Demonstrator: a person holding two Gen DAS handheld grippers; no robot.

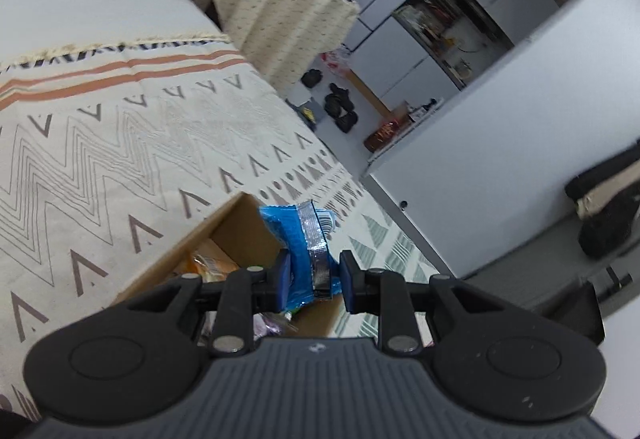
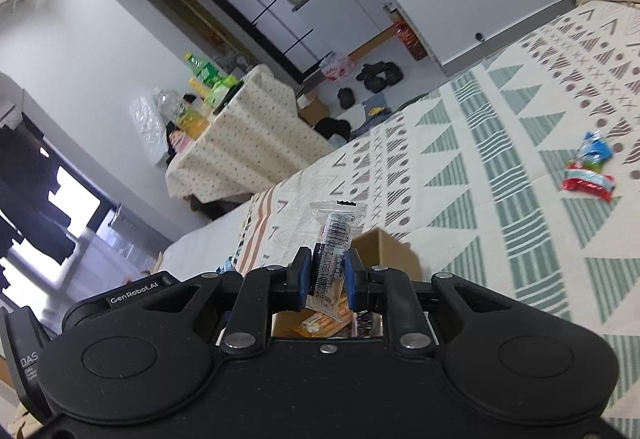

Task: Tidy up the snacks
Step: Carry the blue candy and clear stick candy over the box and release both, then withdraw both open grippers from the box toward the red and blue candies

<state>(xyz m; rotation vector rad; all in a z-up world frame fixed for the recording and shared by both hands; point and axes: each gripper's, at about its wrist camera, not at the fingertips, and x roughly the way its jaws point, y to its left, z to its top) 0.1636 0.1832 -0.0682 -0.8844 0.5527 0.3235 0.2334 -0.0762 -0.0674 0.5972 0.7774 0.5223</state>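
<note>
While clamped – blue packet [image 1: 308, 251], clear packet [image 2: 334, 255].

blue snack packet [image 1: 301, 239] | clear snack packet [image 2: 334, 251] | both above cardboard box [image 1: 236, 227]

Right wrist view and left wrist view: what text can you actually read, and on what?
"GenRobot.AI": on the right claw housing, upper left.
"DAS": on the black mount at the left edge; the smaller lines under it are too small to read.
Clear snack packet in the right claw: barcode and print, too blurred.
Blue snack packet in the left claw: nothing legible.
</note>
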